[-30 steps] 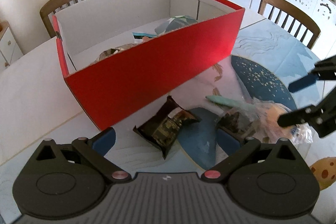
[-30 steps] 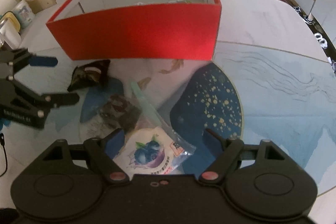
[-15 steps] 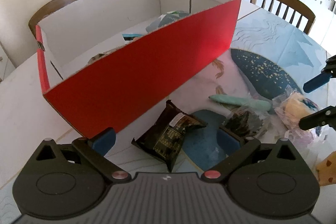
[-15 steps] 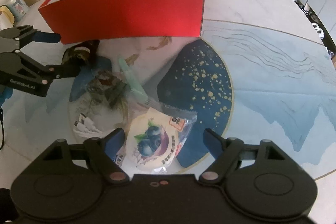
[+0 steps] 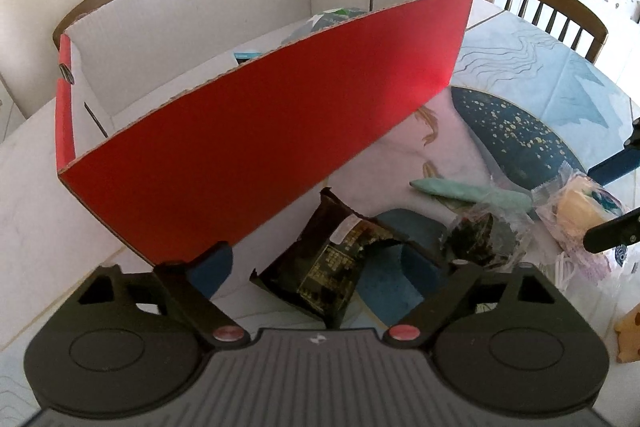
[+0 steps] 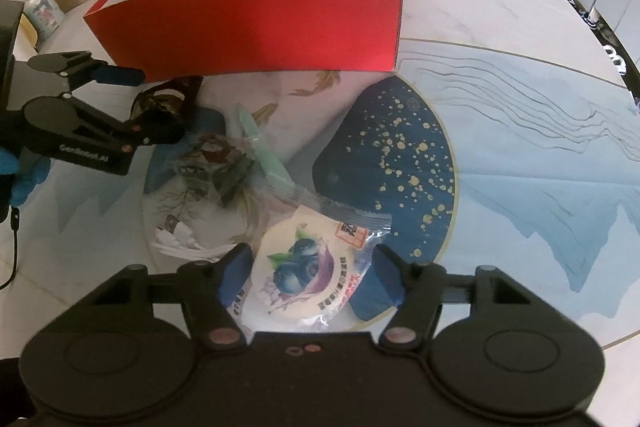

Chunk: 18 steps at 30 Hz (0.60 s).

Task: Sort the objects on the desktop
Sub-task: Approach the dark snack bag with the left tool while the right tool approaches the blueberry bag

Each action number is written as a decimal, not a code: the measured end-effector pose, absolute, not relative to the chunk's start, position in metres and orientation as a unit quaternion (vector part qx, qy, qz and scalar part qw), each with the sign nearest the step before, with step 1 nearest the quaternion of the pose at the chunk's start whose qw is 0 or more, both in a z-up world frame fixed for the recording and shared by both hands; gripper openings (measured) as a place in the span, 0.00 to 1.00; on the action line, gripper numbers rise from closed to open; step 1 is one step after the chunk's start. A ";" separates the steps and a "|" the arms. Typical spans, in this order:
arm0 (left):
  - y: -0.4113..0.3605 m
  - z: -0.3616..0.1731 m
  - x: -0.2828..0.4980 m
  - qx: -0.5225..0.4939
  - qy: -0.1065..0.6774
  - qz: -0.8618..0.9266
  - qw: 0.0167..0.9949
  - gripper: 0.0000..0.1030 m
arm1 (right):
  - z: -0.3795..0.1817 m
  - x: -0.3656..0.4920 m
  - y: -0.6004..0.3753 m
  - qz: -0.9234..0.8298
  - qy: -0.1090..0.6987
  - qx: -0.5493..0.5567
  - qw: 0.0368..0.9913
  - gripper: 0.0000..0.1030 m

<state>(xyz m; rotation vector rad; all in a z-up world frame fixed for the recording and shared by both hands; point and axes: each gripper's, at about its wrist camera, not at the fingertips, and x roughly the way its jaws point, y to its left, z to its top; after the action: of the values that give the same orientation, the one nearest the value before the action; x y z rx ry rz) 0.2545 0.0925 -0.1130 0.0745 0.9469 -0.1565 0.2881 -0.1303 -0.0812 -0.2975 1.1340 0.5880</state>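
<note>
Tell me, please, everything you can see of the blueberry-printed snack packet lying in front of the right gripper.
The blueberry snack packet is a clear, crinkly plastic wrapper around a round, pale cake, printed with blueberries, a purple swirl and text. Its crimped end points away toward the table mat. It lies flat on the mat, between the blue pads of the right gripper, whose jaws have just been closing around it; whether the pads press it yet I cannot tell. A white cable bundle lies beside it.

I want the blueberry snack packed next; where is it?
In the right wrist view, the blueberry snack packet lies on the table between the right gripper's jaws, nearest the camera, below the red box.
</note>
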 end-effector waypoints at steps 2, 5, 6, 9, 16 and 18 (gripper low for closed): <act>0.092 -0.114 0.255 0.036 0.457 -0.074 0.886 0.77 | -0.081 0.288 -0.130 0.275 0.527 -0.139 0.792 0.61; 0.093 -0.114 0.255 0.031 0.459 -0.076 0.885 0.62 | -0.080 0.287 -0.130 0.278 0.526 -0.142 0.791 0.59; 0.093 -0.113 0.255 0.032 0.458 -0.075 0.885 0.61 | -0.080 0.287 -0.129 0.279 0.526 -0.143 0.791 0.58; 0.092 -0.112 0.255 0.032 0.456 -0.073 0.886 0.48 | -0.079 0.286 -0.128 0.280 0.524 -0.145 0.791 0.55; 0.089 -0.107 0.253 0.023 0.451 -0.071 0.890 0.35 | -0.075 0.286 -0.129 0.282 0.517 -0.151 0.794 0.49; 0.089 -0.105 0.252 0.019 0.450 -0.068 0.890 0.34 | -0.073 0.286 -0.128 0.283 0.515 -0.153 0.795 0.49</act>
<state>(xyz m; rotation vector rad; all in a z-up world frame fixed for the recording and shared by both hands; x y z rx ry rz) 0.2516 0.0892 -0.1045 0.0395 0.9341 -0.1422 0.2857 -0.1285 -0.0733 -0.3285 1.1063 0.6092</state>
